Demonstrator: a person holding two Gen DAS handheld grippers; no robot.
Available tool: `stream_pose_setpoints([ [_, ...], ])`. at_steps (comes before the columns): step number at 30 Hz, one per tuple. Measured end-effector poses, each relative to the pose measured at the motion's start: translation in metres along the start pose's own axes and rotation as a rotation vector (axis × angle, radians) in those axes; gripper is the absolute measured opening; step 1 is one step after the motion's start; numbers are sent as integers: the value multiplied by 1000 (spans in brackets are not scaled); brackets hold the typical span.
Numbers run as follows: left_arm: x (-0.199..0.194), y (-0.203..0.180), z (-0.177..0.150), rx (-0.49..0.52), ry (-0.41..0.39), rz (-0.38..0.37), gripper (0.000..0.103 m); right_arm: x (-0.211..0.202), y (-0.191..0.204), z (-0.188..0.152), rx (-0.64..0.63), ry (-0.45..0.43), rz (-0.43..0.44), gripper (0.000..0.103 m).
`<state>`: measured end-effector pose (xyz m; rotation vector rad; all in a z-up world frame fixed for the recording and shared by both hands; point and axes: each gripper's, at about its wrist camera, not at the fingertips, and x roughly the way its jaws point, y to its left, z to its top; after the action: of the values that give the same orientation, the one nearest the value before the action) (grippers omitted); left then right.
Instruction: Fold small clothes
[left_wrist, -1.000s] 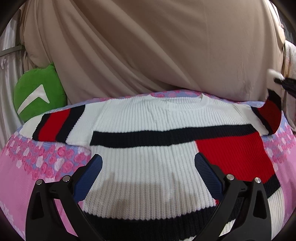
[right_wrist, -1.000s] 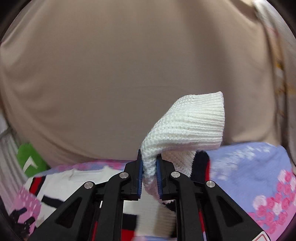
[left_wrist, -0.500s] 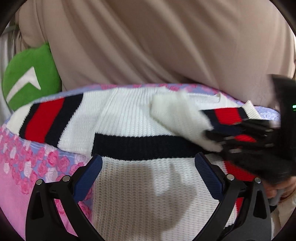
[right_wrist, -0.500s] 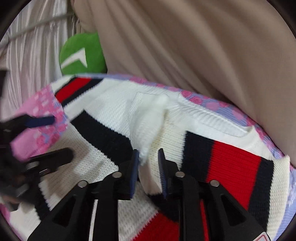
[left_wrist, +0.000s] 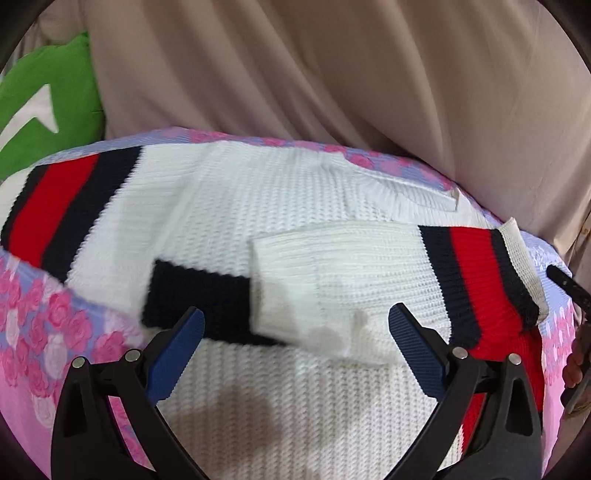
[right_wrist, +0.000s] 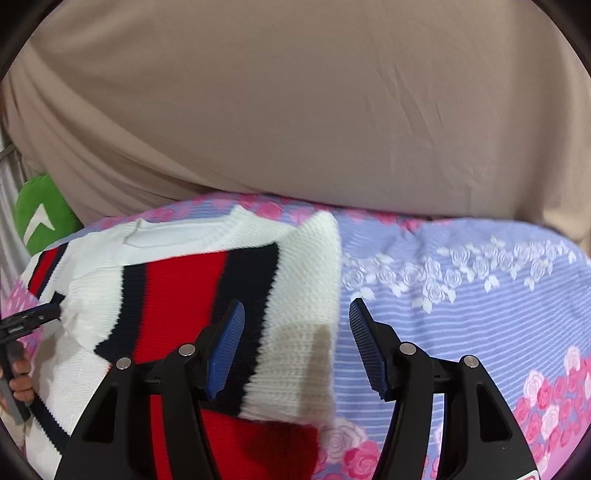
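Since a second ago my right tool (right_wrist: 295, 343) has carried the sweater's right sleeve (left_wrist: 369, 280) across and let it go; its jaws have just been opening, and nothing sits between them now; the sleeve lies folded over the chest.

Going left to right: a green cushion (left_wrist: 48, 110) with a white arrow-like mark sits at the far left, wedged against the beige drape (left_wrist: 295, 74); I can read no lettering on it; next comes the left sleeve (left_wrist: 62, 206), spread out flat on the bed with its red and navy bands, not yet folded; then the sweater (left_wrist: 258, 192) itself, white rib knit, lying face up on the floral sheet (left_wrist: 55, 332) so that both sleeves can be turned in over the body; my left tool (left_wrist: 295, 350) hovers above the navy chest stripe with its jaws wide apart, holding nothing, placed there, I judge, to go for the left sleeve next; at the right the folded sleeve ends with its cuff just above that stripe, and the fold line runs along the sweater's right edge.

In the right view my right tool stands over that edge, one blue pad above the knit, the other above the sheet; no brand tag or writing shows on the sweater.
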<state>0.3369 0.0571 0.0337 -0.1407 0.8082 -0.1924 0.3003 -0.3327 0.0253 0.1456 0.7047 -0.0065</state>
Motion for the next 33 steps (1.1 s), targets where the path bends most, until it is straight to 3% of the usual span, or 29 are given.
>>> stream_pose_setpoints([
  [8,28,22,8,-58,91,-28,97,53,-3,26,92,68,36,60],
  [9,29,21,10,-58,78,-20,92,59,-1,29,89,81,29,60],
  [11,32,17,15,-34,68,-26,68,69,3,32,74,104,-1,60],
  [12,35,14,18,-25,69,-29,61,72,5,33,67,109,-7,53],
  [13,36,12,20,-16,70,-33,46,74,6,33,61,107,-13,32],
  [14,37,9,23,-5,73,-39,28,74,8,33,58,108,-12,22],
  [16,35,5,30,11,61,-25,6,68,4,36,89,67,26,10],
  [20,8,2,56,21,-65,-61,5,20,-10,41,171,-125,156,9],
  [22,-9,3,66,24,-138,-61,5,9,-19,37,213,-182,167,9],
  [24,-11,6,69,28,-160,-49,5,29,-21,32,193,-110,94,9],
  [26,12,7,63,51,-103,7,5,68,-21,22,171,53,61,10],
  [29,46,15,49,66,-20,56,6,58,-21,20,184,22,71,18],
  [33,37,24,44,37,-37,1,7,12,-30,10,190,-29,113,26],
])
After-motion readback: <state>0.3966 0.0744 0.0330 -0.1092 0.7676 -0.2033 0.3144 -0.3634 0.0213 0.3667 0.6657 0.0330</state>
